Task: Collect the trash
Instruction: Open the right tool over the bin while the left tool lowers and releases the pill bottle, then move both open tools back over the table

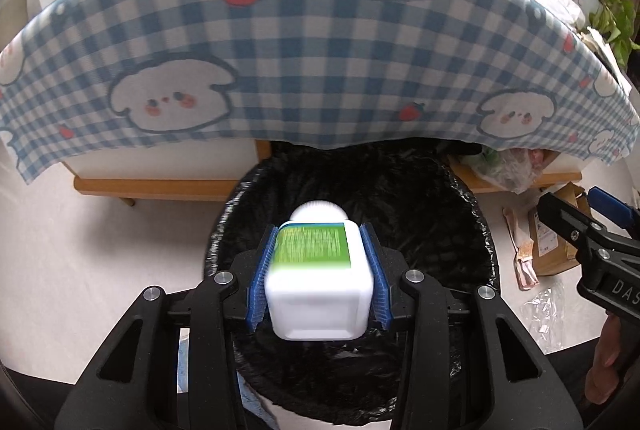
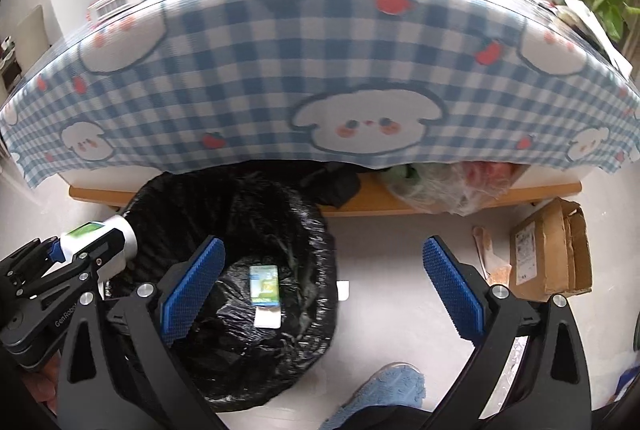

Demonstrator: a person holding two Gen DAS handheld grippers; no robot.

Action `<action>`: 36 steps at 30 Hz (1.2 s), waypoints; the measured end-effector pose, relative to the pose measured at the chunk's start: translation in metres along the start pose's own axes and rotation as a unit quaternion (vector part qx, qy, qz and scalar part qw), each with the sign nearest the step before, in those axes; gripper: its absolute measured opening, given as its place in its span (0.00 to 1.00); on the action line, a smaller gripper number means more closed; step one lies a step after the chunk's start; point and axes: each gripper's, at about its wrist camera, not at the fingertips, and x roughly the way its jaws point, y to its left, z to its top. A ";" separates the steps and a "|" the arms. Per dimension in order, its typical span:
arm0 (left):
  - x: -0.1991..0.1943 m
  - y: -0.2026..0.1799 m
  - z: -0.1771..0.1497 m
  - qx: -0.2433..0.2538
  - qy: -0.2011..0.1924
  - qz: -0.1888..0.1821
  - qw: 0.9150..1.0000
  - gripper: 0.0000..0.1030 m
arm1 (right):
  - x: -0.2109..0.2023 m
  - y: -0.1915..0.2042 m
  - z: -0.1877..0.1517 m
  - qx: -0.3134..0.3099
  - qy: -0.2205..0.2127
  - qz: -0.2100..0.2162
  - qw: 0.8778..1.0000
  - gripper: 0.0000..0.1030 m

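left gripper [image 1: 320,270] clamps white bottle [image 1: 318,286] over bin [image 1: 472,230], frame centre | right gripper [image 2: 320,282] spread wide, empty | one carton [image 2: 265,288] binned lower centre | litter on table [image 2: 320,42] top, box [image 2: 548,250] right remain

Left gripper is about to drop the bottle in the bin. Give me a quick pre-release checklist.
1. White bottle clamped in left gripper: ok.
2. Bottle above the mouth of the black-lined bin: ok.
3. Right gripper open, holding nothing: ok.
4. Right gripper clear of the bottle's drop path: ok, off to the side.
5. Room in the bin: ok, only a small carton lies inside.
6. Bottle cap tight: cannot tell.
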 end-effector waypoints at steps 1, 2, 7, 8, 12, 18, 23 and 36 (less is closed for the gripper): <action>0.002 -0.003 0.000 0.002 0.002 0.000 1.000 0.39 | 0.000 -0.003 -0.001 0.002 0.000 -0.001 1.000 0.93; 0.004 -0.006 0.000 0.004 0.004 -0.001 1.000 0.39 | 0.001 -0.005 -0.001 0.004 0.001 -0.002 1.000 0.93; 0.006 -0.017 0.000 0.012 0.005 -0.007 1.000 0.39 | 0.003 -0.016 -0.004 0.009 0.003 -0.001 1.000 0.93; 0.006 -0.020 -0.001 0.013 0.005 -0.007 1.000 0.39 | 0.003 -0.017 -0.004 0.009 0.003 -0.001 1.000 0.93; 0.009 -0.028 -0.002 0.020 0.007 -0.001 1.000 0.40 | 0.004 -0.022 -0.005 0.012 0.004 0.000 1.000 0.93; 0.008 -0.030 -0.002 0.022 0.003 0.003 1.000 0.55 | 0.003 -0.025 -0.006 0.014 0.005 0.001 1.000 0.93; 0.008 -0.028 -0.003 0.023 0.004 0.003 1.000 0.68 | 0.002 -0.023 -0.005 0.014 0.006 0.001 1.000 0.93; -0.028 -0.023 0.010 0.014 -0.035 -0.005 0.999 0.94 | -0.016 -0.027 0.008 0.020 -0.011 -0.005 1.000 0.93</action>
